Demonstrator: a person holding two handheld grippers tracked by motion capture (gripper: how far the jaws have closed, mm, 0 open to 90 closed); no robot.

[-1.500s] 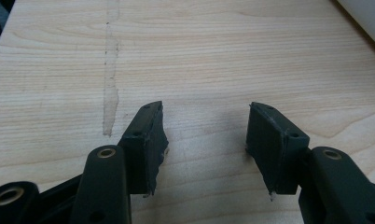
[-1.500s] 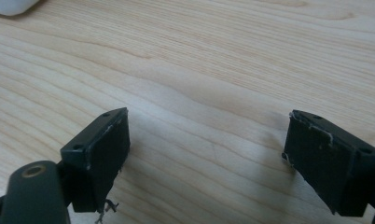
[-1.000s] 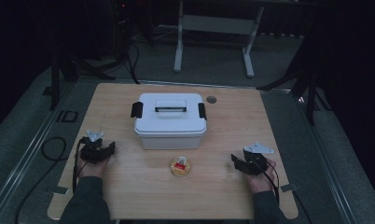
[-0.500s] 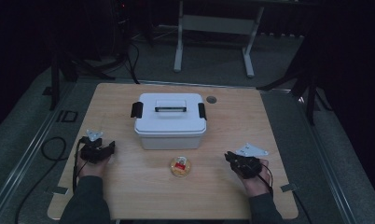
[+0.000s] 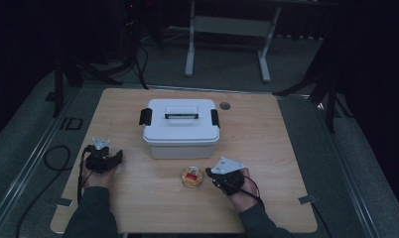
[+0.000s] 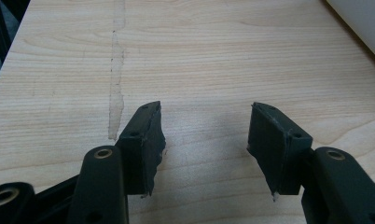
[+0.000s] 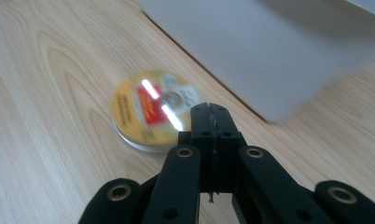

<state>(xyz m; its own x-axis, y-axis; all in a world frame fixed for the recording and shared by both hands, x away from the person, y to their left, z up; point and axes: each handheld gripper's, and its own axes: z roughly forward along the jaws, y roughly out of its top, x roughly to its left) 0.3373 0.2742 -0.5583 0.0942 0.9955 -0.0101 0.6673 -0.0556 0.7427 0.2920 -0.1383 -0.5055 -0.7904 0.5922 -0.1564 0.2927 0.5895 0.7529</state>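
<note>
Yellow, with a red patch on its label, the small round tin (image 5: 192, 177) lies flat on the wooden table (image 5: 287, 148), just in front of the white lidded box (image 5: 180, 128) and near the table's middle on the person's side. The right gripper (image 5: 209, 173) is just beside the tin on its right and points toward it; in the right gripper view the tin (image 7: 154, 110) sits just ahead of the jaw tips and a little to their left, with the box wall (image 7: 269, 56) beyond. Its jaws have just been closing and now meet pad to pad with nothing between them, so in my judgement the coming move is a push or nudge on the tin rather than a pick, unless the jaws part again. Being round, the tin has no long axis to line up with. The right gripper is far the nearer; the left gripper (image 5: 119, 157) rests well apart at the table's left side, its jaws spread over bare wood in the left gripper view (image 6: 204, 135). Whether the right tips already touch the tin's rim I cannot tell: the right gripper view is blurred, glare streaks hide the label's print, and the high view is dim.
</note>
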